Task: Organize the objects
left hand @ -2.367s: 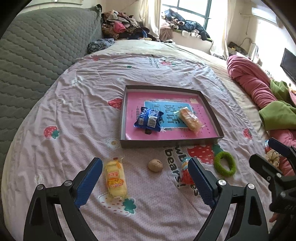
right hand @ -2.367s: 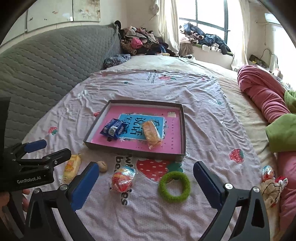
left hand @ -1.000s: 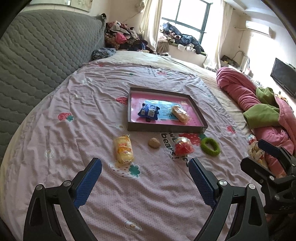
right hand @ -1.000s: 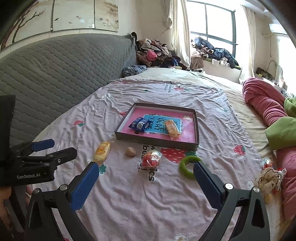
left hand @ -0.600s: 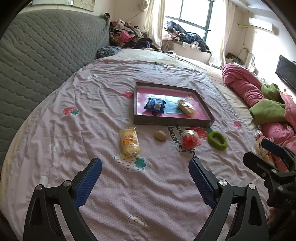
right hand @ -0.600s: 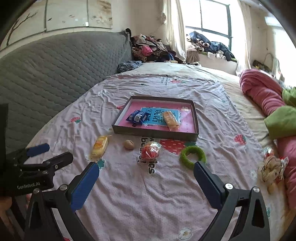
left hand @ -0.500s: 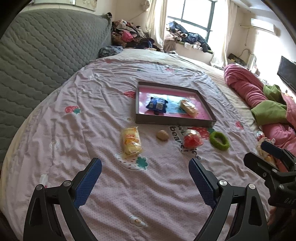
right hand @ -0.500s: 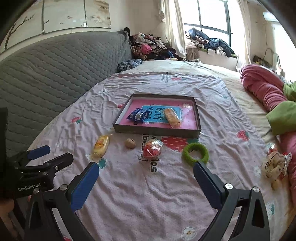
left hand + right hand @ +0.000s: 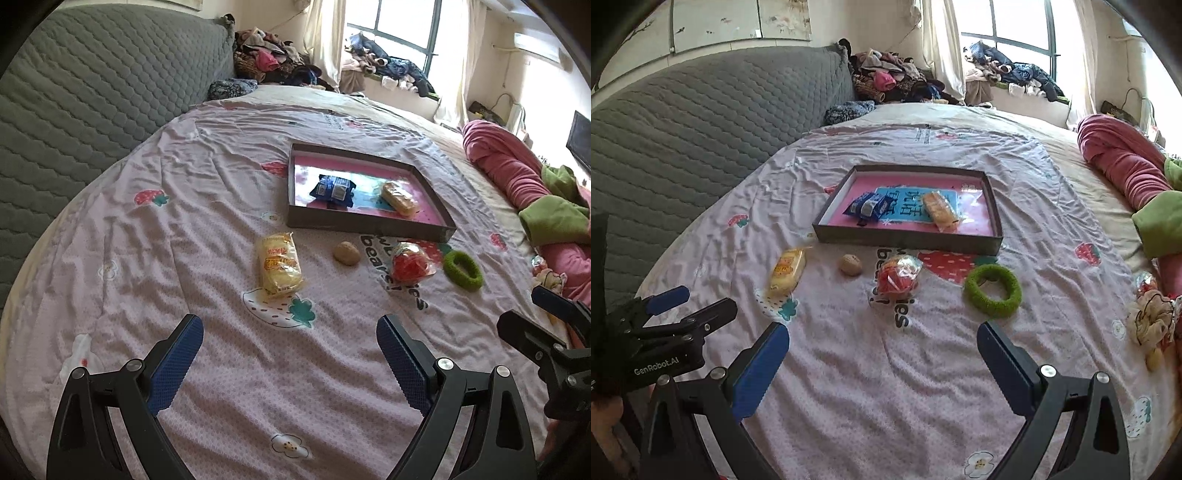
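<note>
A dark tray (image 9: 364, 224) (image 9: 905, 242) with a pink floor lies mid-bed, holding a blue snack pack (image 9: 332, 190) (image 9: 868, 206) and a wrapped orange bun (image 9: 399, 199) (image 9: 940, 210). In front of it on the sheet lie a yellow cake packet (image 9: 279, 264) (image 9: 786, 271), a brown walnut (image 9: 346, 253) (image 9: 850, 264), a red wrapped snack (image 9: 410, 263) (image 9: 898, 277) and a green fuzzy ring (image 9: 462, 269) (image 9: 993, 291). My left gripper (image 9: 290, 328) hovers open, short of the yellow packet. My right gripper (image 9: 882, 334) hovers open, short of the red snack. Neither holds anything.
A grey quilted headboard (image 9: 701, 110) runs along the left. Pink and green bedding (image 9: 524, 188) is heaped at the right, with small trinkets (image 9: 1148, 321) near that edge. Clothes pile up at the far window (image 9: 894, 79). Each gripper shows at the edge of the other's view.
Both grippers sank toward the bed over the last second, so the objects look larger. Before that they had pulled back from the tray. Nothing on the sheet moved; both stayed open.
</note>
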The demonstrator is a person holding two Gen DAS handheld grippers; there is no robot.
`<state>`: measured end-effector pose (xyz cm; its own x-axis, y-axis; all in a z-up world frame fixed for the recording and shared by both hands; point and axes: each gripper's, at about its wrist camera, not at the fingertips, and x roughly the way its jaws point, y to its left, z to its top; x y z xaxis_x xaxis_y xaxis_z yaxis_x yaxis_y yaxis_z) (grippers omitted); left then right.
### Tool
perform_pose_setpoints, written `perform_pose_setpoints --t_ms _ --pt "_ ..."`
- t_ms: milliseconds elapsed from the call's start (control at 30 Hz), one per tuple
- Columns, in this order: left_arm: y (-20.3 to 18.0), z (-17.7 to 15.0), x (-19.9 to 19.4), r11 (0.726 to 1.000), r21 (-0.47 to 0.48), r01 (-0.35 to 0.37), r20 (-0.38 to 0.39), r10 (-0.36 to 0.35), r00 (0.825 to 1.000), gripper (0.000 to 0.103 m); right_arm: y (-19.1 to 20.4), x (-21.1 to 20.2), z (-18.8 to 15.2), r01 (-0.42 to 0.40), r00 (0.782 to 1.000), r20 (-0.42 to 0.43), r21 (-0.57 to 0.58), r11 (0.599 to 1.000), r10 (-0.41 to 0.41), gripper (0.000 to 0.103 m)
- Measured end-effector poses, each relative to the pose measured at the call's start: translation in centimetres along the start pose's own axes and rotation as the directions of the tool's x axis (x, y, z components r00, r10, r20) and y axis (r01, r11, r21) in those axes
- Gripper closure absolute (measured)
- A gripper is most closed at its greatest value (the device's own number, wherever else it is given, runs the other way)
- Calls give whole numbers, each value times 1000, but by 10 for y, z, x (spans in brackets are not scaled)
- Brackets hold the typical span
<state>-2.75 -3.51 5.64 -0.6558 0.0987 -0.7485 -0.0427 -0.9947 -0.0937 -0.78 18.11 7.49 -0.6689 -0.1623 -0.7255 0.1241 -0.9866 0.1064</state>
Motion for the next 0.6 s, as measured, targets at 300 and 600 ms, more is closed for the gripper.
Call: perform_pose_setpoints --t_ms 300,600 --pt "-1 -6 15 1000 20 -2 -16 3 1000 8 0 17 -5 -1 1000 -29 12 1000 1 0" --pt "2 -4 27 1000 8 -12 -26 13 1000 8 -4 33 -8 -15 998 -65 35 999 18 0"
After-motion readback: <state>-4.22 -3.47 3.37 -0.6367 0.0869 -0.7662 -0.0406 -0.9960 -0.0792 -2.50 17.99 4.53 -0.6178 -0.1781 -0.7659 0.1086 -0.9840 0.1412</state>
